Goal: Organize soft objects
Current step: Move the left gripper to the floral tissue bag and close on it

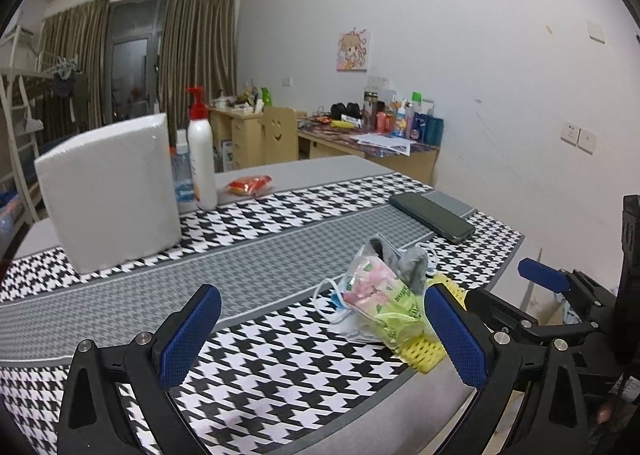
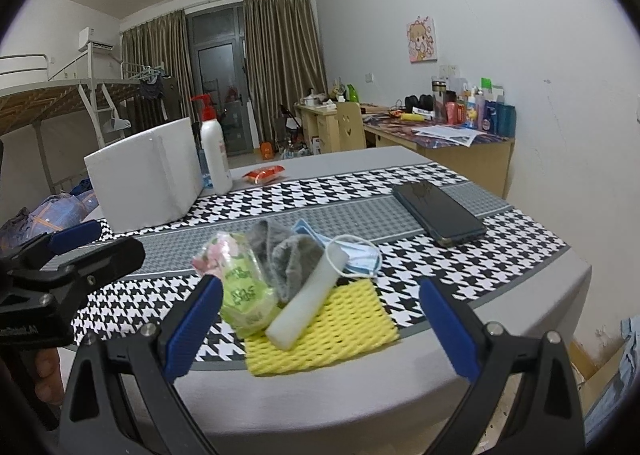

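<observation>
Both grippers are seen spread wide with nothing held. The left gripper (image 1: 322, 331) is held low over the near part of the tabletop (image 2: 304, 407); the right gripper (image 2: 320, 327) hovers at the near edge, its blue pads framing the pile. The soft objects are bunched near the front right corner of the houndstooth cloth (image 1: 280, 211): a yellow foam net (image 2: 332, 331) lies flat at the bottom, reaching the cloth's front border, close to the tabletop edge. On it rest a white foam strip (image 2: 308, 303), tilted, a green-pink snack bag (image 2: 236, 287), a grey cloth (image 2: 288, 259) and a blue face mask (image 2: 360, 259), all touching one another. A dark phone (image 2: 438, 215) lies flat behind the pile toward the right edge, apart from it. A white foam box (image 1: 112, 191) stands upright at the far left, with a white pump bottle (image 1: 202, 159) and a smaller clear bottle (image 1: 182, 171) just beside it. A red packet (image 1: 250, 184) lies beyond the cloth's far border. The grey middle band between box and pile is open. The right edge of the tabletop drops off close to pile and phone.
</observation>
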A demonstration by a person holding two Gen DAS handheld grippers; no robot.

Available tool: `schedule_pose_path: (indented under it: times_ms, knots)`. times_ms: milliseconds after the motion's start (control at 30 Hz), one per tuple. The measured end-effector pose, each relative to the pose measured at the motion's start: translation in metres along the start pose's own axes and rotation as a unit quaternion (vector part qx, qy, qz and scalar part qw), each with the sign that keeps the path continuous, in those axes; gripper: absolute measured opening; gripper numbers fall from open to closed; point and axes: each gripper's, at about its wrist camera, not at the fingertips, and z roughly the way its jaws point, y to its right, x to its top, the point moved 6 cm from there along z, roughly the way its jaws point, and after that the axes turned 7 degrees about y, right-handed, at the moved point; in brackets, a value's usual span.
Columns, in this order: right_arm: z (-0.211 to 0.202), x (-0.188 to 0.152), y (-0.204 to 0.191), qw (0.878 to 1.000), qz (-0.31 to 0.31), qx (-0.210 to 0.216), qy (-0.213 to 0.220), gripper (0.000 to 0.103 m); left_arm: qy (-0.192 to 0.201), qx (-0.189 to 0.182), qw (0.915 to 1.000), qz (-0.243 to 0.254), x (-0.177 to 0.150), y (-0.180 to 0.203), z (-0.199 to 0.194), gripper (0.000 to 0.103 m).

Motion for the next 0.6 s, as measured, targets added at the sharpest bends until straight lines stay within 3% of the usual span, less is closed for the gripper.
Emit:
schedule_pose_path:
  times_ms: [600]
  knots:
    - [0.018, -0.016, 0.027, 0.999, 0.004, -0.009, -0.037, 0.1, -0.048, -0.022, 0.9985, -0.013, -0.015, 0.022, 0.039, 0.102]
